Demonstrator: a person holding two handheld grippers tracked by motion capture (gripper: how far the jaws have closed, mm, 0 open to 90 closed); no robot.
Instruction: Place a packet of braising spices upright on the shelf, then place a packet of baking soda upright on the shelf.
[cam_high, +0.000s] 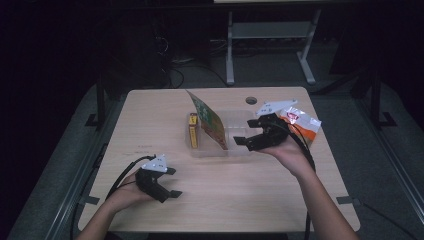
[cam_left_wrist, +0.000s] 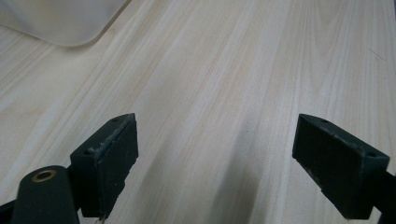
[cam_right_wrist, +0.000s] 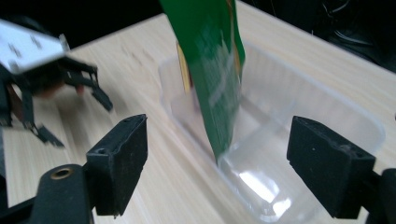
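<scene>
- Resting near the front-left corner of the pale wooden table (cam_high: 150, 115), the left gripper (cam_high: 167, 187) is holding its jaws wide apart on nothing.
- Hovering beside the clear plastic tray (cam_high: 237, 117) at mid-table, the right gripper (cam_high: 242, 141) is gaping, nothing between its pads.
- Leaning steeply inside that tray, the flat green snack packet (cam_high: 207, 120) is risking toppling out.
- Sitting by the tray's left wall, the yellow box (cam_high: 193, 131) is offering little support.

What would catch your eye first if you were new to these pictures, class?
First, the green packet standing tilted in the clear plastic tub at the middle of the table, with a yellow box beside it in the tub. Next, the right claw open just over the tub, and the orange-and-white bag lying behind it.
</scene>
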